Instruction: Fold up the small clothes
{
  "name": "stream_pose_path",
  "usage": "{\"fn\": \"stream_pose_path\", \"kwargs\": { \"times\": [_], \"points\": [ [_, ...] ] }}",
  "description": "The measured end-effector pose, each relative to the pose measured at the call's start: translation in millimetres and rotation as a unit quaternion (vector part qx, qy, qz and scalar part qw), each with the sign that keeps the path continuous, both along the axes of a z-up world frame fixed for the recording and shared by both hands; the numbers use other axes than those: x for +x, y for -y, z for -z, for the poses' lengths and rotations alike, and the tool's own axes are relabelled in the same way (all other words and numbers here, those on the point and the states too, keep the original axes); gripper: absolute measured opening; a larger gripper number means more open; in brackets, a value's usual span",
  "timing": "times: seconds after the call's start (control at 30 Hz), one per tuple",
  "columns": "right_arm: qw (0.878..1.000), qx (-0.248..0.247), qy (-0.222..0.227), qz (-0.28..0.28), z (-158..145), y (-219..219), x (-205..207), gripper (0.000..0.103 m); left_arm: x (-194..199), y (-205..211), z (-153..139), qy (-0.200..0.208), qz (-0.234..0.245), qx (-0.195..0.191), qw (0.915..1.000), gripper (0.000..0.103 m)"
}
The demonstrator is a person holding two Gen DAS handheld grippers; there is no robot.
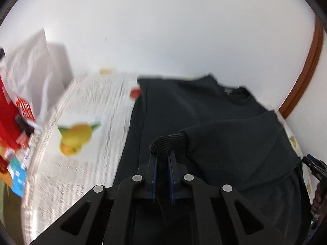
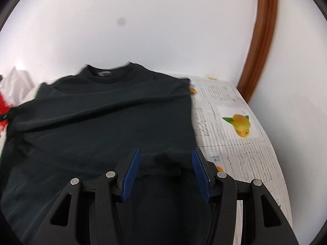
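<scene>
A dark, almost black long-sleeved sweatshirt lies spread flat on a surface covered with white printed sheets bearing pictures of yellow and orange fruit. Its round neckline points toward the white wall behind.

In the left wrist view, the left gripper has its jaws pinched together on the ribbed black cuff of one sleeve. That sleeve is folded across the body of the garment, and the cuff bunches just above the blue pads.

In the right wrist view, the right gripper has its jaws apart, blue ribbed pads on either side of the sweatshirt's near right part, with dark cloth between them but not squeezed.

At the left edge sit blurred red packaging and a white plastic bag. A curved brown wooden trim runs up the wall on the right.
</scene>
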State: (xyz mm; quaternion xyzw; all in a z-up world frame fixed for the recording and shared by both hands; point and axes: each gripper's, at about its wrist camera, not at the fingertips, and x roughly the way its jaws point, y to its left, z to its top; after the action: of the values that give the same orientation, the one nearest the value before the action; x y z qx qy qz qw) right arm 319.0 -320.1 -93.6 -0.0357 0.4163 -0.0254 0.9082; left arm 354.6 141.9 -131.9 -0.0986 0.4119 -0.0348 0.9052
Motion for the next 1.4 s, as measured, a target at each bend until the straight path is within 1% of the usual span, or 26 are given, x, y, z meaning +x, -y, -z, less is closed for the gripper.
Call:
{"fn": "stream_pose_path", "kwargs": {
  "times": [0.03,0.1,0.13,0.23,0.3,0.4,0.57,0.67,0.77,0.87,0.93,0.97,1.0,1.03,1.07,1.13,1.17,1.27,1.4],
  "points": [
    [1.0,-0.002,-0.005,0.006,4.5,3.1,4.1,0.052,2.6,0.0,6.3,-0.012,-0.002,-0.002,0.9999,0.01],
    [0.999,-0.009,-0.032,0.027,21.8,11.9,15.1,0.052,4.4,0.5,13.4,-0.02,-0.005,0.0,0.9998,0.01],
    [0.998,-0.003,-0.044,0.033,29.8,17.0,18.6,0.052,4.6,0.7,14.3,-0.022,-0.007,0.0,0.9997,0.011],
    [0.998,0.013,-0.045,0.043,34.4,24.0,16.0,0.052,1.6,2.3,12.4,-0.02,-0.015,0.01,0.9996,0.014],
    [0.998,0.021,-0.039,0.047,28.9,26.5,9.0,0.052,-1.4,4.9,8.8,-0.016,-0.014,0.019,0.9996,0.014],
    [0.998,0.03,-0.04,0.04,22.6,27.4,-0.5,0.052,-9.5,8.8,1.6,-0.006,-0.015,0.031,0.9994,0.014],
    [0.999,0.018,-0.029,0.039,4.3,25.7,-28.4,0.052,-36.7,18.1,-19.8,0.013,-0.015,0.059,0.9981,0.014],
    [0.999,0.02,-0.012,0.043,-12.2,28.3,-55.2,0.052,-57.7,21.4,-32.8,0.02,-0.013,0.051,0.9984,0.014],
    [0.999,0.027,-0.019,0.035,-21.2,29.0,-79.3,0.052,-82.3,24.5,-41.5,0.026,-0.018,0.058,0.9978,0.014],
    [0.999,0.015,-0.021,0.029,-25.5,28.3,-103.7,0.052,-111.0,27.2,-44.9,0.023,-0.014,0.06,0.9979,0.015],
    [0.999,0.016,-0.025,0.027,-25.7,30.2,-122.6,0.053,-131.6,26.0,-43.9,0.014,-0.012,0.052,0.9985,0.022],
    [0.999,0.019,-0.029,0.029,-24.6,32.4,-131.7,0.053,-138.9,25.5,-43.0,0.011,-0.011,0.046,0.9988,0.032],
    [0.999,0.021,-0.034,0.029,-22.5,35.2,-141.7,0.054,-150.7,22.2,-43.3,0.011,-0.011,0.032,0.9994,0.037],
    [0.998,0.024,-0.039,0.033,-20.1,38.8,-151.7,0.056,-158.8,20.1,-44.2,0.013,-0.012,0.023,0.9996,0.049],
    [0.998,0.03,-0.041,0.035,-17.6,42.1,-160.2,0.059,-168.3,17.6,-45.0,0.015,-0.016,0.02,0.9995,0.058],
    [0.998,0.04,-0.045,0.037,-12.7,46.9,-174.5,0.07,-188.1,14.2,-47.0,0.019,-0.024,0.024,0.9992,0.059],
    [0.997,0.053,-0.05,0.037,-7.8,50.6,-184.4,0.071,-195.6,13.0,-47.0,0.021,-0.026,0.025,0.9991,0.059],
    [0.995,0.07,-0.062,0.037,6.0,53.0,-199.4,0.073,-217.2,11.1,-38.9,0.021,-0.031,0.029,0.9989,0.059],
    [0.995,0.061,-0.062,0.046,29.0,51.5,-220.0,0.073,-234.2,12.3,-9.7,-0.002,-0.038,0.048,0.9981,0.059]
  ]
}}
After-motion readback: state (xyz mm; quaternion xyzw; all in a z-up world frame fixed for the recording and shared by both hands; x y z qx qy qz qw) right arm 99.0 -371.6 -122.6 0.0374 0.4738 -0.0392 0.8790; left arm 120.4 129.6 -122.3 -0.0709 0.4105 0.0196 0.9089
